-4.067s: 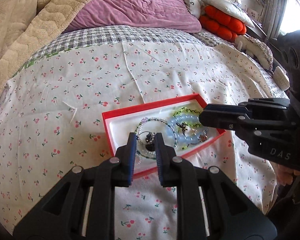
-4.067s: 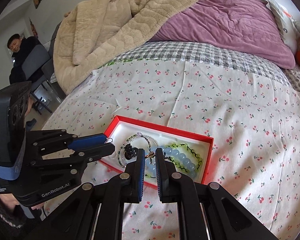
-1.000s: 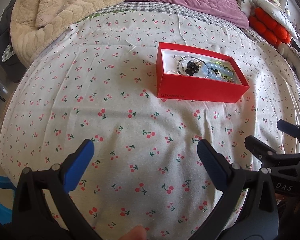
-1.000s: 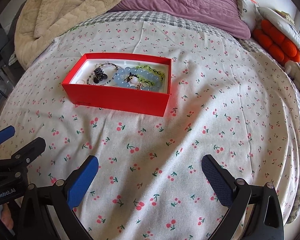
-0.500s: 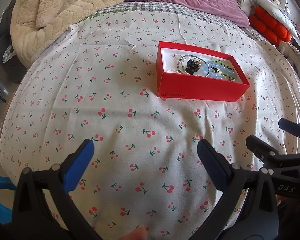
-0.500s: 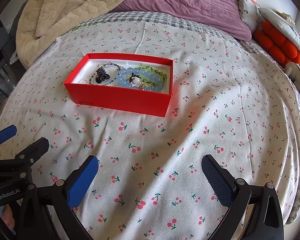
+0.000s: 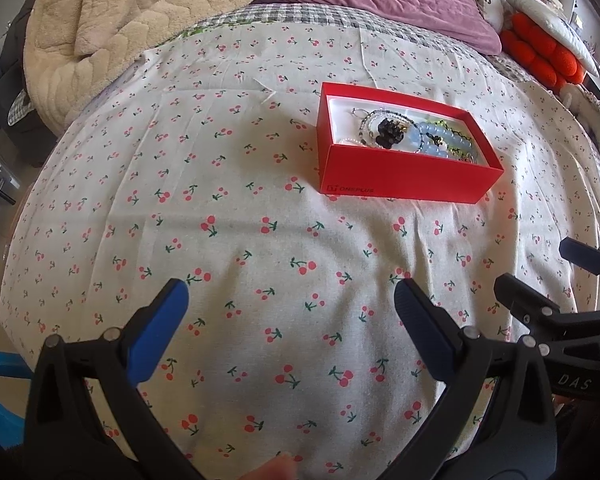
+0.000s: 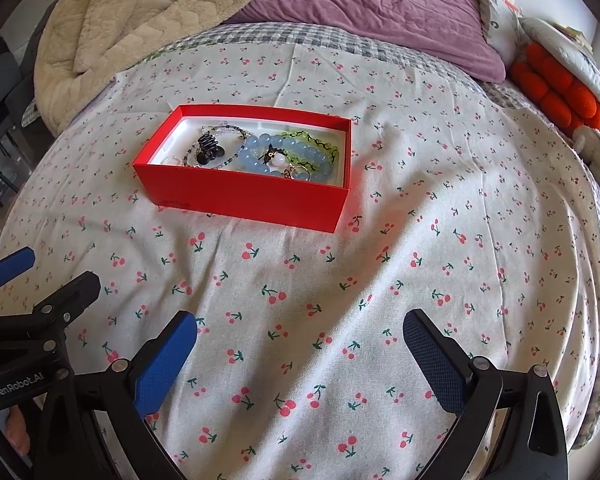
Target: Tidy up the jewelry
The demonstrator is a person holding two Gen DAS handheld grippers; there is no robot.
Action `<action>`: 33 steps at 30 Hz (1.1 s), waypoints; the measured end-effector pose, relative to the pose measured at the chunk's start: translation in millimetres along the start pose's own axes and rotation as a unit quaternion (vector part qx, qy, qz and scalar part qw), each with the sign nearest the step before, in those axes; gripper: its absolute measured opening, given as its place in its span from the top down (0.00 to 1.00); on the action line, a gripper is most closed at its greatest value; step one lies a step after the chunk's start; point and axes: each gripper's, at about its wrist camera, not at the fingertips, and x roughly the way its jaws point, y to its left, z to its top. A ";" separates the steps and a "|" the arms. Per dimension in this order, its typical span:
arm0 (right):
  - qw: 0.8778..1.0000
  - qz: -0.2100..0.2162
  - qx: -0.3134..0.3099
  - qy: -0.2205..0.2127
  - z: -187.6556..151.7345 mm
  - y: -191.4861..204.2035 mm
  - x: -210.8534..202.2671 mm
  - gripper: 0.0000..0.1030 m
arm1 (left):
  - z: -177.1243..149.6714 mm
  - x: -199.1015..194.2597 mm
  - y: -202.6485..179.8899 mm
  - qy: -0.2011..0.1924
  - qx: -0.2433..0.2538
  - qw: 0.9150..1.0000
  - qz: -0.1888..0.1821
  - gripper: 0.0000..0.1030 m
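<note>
Beaded bracelets point(image 8: 284, 152) heaped inside red cardboard box point(image 8: 240, 196), contained; left gripper point(image 7: 288, 300) and right gripper point(image 8: 300, 332) near box, both released, empty

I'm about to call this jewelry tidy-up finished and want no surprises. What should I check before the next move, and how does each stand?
1. Left gripper open, holding nothing: ok.
2. Right gripper open, holding nothing: ok.
3. Both grippers away from the red box: ok.
4. Blue bead bracelet and the rest of the jewelry inside the box: ok.
5. No loose pieces on the cherry-print sheet: ok as far as visible.
6. Lid nearby: cannot tell.
</note>
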 end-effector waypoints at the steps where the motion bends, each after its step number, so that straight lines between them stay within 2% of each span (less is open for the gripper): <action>1: 1.000 0.000 0.000 0.001 -0.3 -0.1 0.5 0.00 | -0.1 0.0 -0.1 0.000 0.000 1.000 0.000 0.01; 33: 1.000 0.003 -0.001 0.003 -2.6 0.4 -1.0 0.00 | -1.9 2.0 -1.0 0.004 0.000 1.000 0.005 0.01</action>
